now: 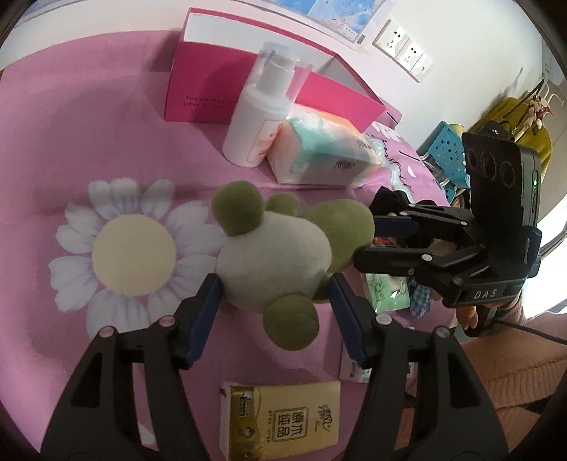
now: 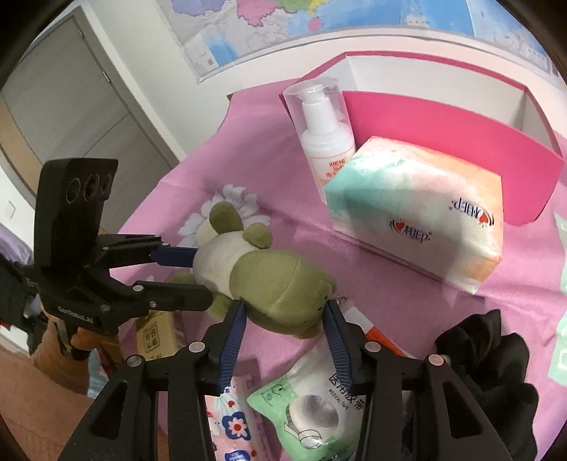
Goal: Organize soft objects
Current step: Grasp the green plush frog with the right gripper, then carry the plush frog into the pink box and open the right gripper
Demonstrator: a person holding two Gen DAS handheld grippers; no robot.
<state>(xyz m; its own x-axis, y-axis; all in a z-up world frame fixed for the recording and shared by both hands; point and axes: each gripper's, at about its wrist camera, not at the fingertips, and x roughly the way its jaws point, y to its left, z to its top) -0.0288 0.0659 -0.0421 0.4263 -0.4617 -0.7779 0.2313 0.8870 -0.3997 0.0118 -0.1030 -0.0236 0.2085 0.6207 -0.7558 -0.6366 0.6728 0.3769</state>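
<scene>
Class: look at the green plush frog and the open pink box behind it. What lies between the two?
A white pump bottle and a pastel tissue pack stand between the plush frog and the pink box; both views show it.

Plush frog [image 1: 276, 255] lies before the tissue pack [image 1: 326, 149] and bottle [image 1: 255, 117].

The gold packet [image 1: 280, 415] runs off the lower edge. A small white box [image 1: 351, 368] hides behind the left gripper's finger. Black cloth [image 2: 492, 368] is cut off lower right. The map [image 2: 319, 25] is cropped at the top.
</scene>
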